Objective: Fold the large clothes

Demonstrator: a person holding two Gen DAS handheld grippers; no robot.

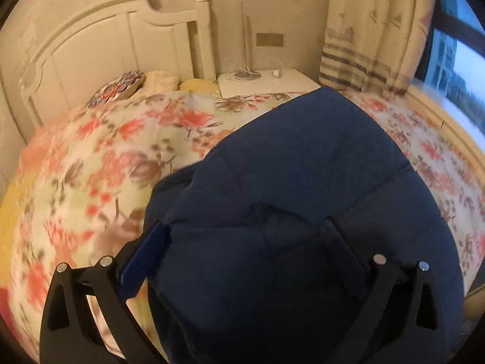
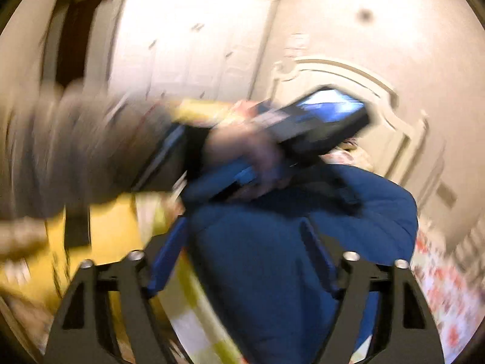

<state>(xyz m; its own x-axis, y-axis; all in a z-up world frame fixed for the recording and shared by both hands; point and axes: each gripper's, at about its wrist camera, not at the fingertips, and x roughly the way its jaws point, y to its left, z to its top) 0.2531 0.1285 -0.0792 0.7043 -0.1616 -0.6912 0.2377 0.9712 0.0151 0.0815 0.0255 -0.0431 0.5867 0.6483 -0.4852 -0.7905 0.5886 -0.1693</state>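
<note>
The navy padded garment (image 1: 303, 182) lies bunched on the floral bedspread (image 1: 121, 139) of the bed, with part of it raised between the two grippers.

**Step in hand (judged):** lifting one edge of the garment with both grippers to carry it over into a fold.

**Procedure notes**
- Keep both grips level so the raised edge stays straight; uneven height is likely to skew the crease.
- The fabric looks thick and quilted. Expect it to spring back, so lay the fold down and press before letting go.
- Move both grippers at one pace. Both views are blurred by motion; a slower carry should give better control.

**Finger state**
- Left gripper (image 1: 245, 236): the fingers (image 1: 142, 254) stand wide apart with the garment bulging up between them and covering the right one. Whether they actually clamp the cloth cannot be told.
- Right gripper (image 2: 245, 257): the fingers (image 2: 165, 261) are likewise apart, with blue fabric filling the gap; a firm grip cannot be confirmed.

**Pose**
- In the right wrist view, the person's left hand (image 2: 242, 151) holds its gripper body above and just beyond the garment, forearm reaching in from the left.
- The left gripper points toward the headboard (image 1: 100, 45) and nightstand (image 1: 266, 83), angled down over the garment.
</note>
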